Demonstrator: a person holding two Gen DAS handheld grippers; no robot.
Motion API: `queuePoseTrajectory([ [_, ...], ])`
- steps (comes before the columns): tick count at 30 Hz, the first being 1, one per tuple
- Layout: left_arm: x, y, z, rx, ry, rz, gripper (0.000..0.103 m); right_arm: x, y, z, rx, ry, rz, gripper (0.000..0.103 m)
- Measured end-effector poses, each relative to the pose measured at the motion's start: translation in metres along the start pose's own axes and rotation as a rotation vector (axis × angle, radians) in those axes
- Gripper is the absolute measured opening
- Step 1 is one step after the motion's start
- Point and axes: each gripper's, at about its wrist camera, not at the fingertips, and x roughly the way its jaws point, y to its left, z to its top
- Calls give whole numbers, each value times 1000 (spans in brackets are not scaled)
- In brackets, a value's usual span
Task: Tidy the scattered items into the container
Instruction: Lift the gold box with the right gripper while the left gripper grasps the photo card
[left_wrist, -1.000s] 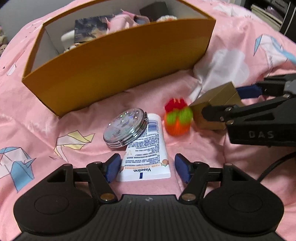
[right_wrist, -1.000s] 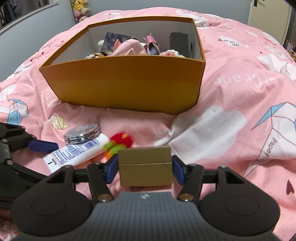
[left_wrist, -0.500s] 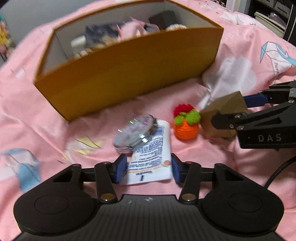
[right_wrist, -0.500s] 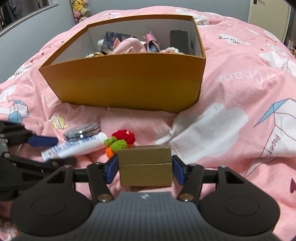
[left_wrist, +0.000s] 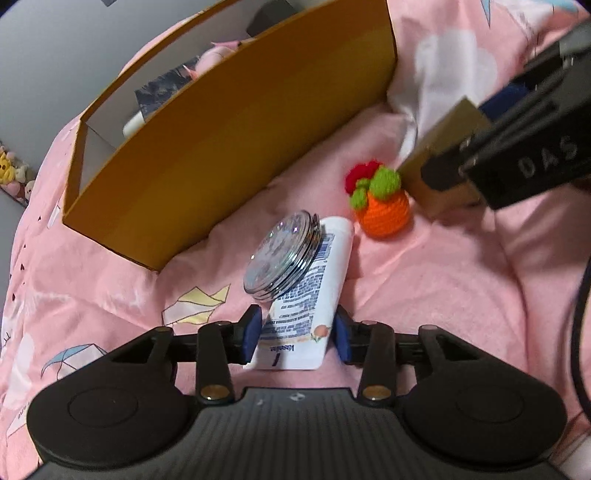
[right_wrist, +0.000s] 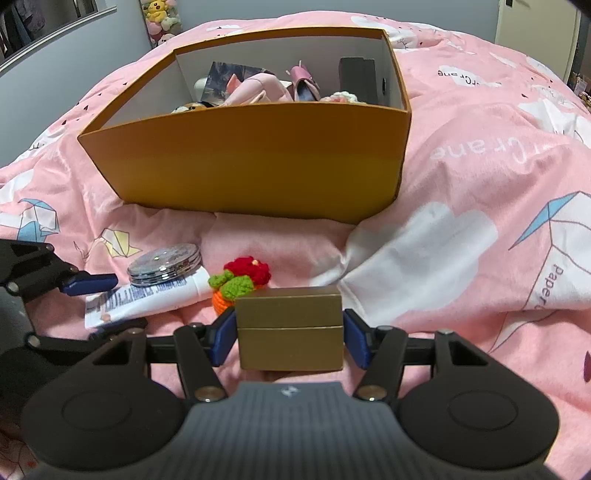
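Note:
A white lotion tube (left_wrist: 314, 280) lies on the pink duvet with a round silver compact mirror (left_wrist: 282, 254) resting on it. My left gripper (left_wrist: 297, 334) is closing on the tube's flat end, its blue pads against both edges. An orange crochet toy (left_wrist: 382, 203) with green and red on top sits just right of the tube. My right gripper (right_wrist: 290, 339) is shut on a small gold box (right_wrist: 290, 328), low over the duvet beside the toy (right_wrist: 240, 282). The orange cardboard container (right_wrist: 258, 158) stands behind them, open-topped, with several items inside.
The pink duvet (right_wrist: 461, 155) with crane prints bulges around the container. Plush toys (right_wrist: 162, 18) stand by the far wall. A black cable (left_wrist: 580, 295) hangs at the right edge of the left wrist view. Both grippers work close together, left of the gold box.
The left gripper's jaws have narrowed from wide open to the tube's edges, and it has rolled, so its view tilts. The right gripper and gold box have not moved.

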Motion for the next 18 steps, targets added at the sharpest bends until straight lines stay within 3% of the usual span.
queuePoseTrajectory([
  [2, 0, 0, 0, -6, -8, -3, 44, 0, 0, 0, -2, -1, -1, 63],
  [3, -1, 1, -1, -14, -16, -4, 38, -1, 0, 0, -2, -2, -1, 63],
  [4, -3, 3, -2, -23, -23, -7, 25, -1, 0, 0, -1, -4, -1, 63],
  [5, -4, 5, -2, -36, -31, -10, 21, -2, -1, 0, 2, -8, 1, 63],
  [12, -24, 36, -4, -241, -96, -136, 10, -20, -3, 5, 28, -71, 31, 62],
  [18, -49, 59, -3, -381, -162, -221, 9, -39, 3, 12, 15, -132, 59, 62],
])
